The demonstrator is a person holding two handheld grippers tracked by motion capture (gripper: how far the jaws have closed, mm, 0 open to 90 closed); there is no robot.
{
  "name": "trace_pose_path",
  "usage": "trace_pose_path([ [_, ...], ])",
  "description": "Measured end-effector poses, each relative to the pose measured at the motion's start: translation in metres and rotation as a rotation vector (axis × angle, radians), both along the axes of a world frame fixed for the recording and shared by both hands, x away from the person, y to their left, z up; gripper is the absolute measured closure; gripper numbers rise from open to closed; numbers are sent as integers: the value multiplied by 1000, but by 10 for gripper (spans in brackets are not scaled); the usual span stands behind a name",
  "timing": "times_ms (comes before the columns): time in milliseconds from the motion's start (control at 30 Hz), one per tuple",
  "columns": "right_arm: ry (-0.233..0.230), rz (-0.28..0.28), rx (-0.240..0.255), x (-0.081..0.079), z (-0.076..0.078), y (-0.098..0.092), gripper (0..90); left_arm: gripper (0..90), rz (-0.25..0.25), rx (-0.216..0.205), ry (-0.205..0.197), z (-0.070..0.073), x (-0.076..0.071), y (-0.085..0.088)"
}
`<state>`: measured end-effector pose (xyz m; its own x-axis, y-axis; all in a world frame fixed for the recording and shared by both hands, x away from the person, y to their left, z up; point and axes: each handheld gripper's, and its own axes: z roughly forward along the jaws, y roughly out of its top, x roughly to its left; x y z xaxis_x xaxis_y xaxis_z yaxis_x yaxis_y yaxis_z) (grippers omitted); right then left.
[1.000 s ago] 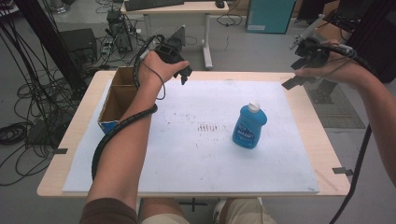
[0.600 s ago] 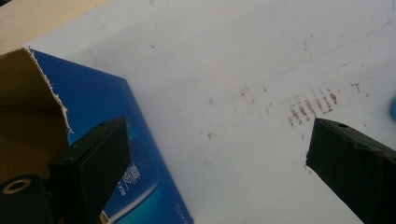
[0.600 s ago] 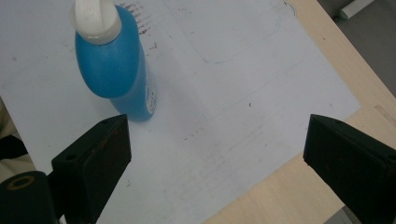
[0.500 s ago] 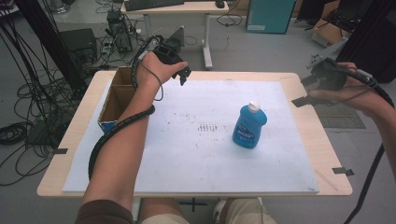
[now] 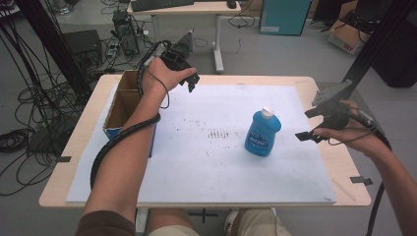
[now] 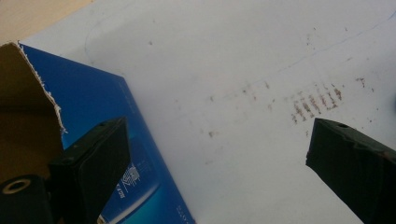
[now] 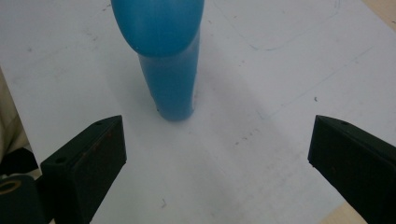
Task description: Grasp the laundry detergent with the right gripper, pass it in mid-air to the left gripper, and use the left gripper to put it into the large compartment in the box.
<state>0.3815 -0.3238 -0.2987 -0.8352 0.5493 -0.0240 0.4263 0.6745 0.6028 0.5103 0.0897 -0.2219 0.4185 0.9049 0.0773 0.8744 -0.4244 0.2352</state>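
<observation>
A blue bottle [image 5: 262, 132] with a white cap stands upright on the white mat [image 5: 211, 167], right of centre. My right gripper [image 5: 305, 124] hovers just right of the bottle, pointing at it. Its jaws have just been opening and stand open with nothing between them. In the right gripper view the bottle [image 7: 170, 56] rises ahead of the right gripper [image 7: 217, 140], apart from both pads. My left gripper [image 5: 193, 82] hangs open above the mat's far left part, beside the cardboard box [image 5: 123, 105]. The left gripper view shows the left gripper [image 6: 217, 144] over bare mat, with the box's blue side [image 6: 112, 121] beside one jaw.
The open-topped box, brown inside and blue outside, sits at the table's left edge. Dark smudges [image 5: 219, 133] mark the mat's middle. Bare wooden tabletop [image 5: 354, 189] rims the mat. Cables [image 5: 19, 137] and a desk [image 5: 196, 10] lie beyond the table.
My right hand has come down from above the table's far right corner and moved in toward the bottle. The left hand and the bottle have kept still.
</observation>
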Motion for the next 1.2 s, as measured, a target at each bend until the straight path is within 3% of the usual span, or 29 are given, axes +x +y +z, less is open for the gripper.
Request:
trace_pose_path([
  [200, -19, -4, 71, -5, -30, 17, 40, 67, -12, 2, 1, -2, -2, -1],
  [433, -60, -9, 99, -4, -48, 31, 37, 67, -14, 0, 2, -3, -2, -1],
  [467, -67, -16, 129, -4, -53, 35, 37, 67, -13, 2, 0, -4, -2, -1],
  [567, -79, -12, 148, -2, -61, 44, 37, 67, -15, 2, 8, -5, -2, -2],
  [1000, -107, -22, 229, 6, -77, 64, 32, 67, -25, 5, 9, -7, 0, -8],
  [1200, -107, -21, 232, 6, -80, 66, 33, 67, -30, 7, 12, -9, 0, -10],
])
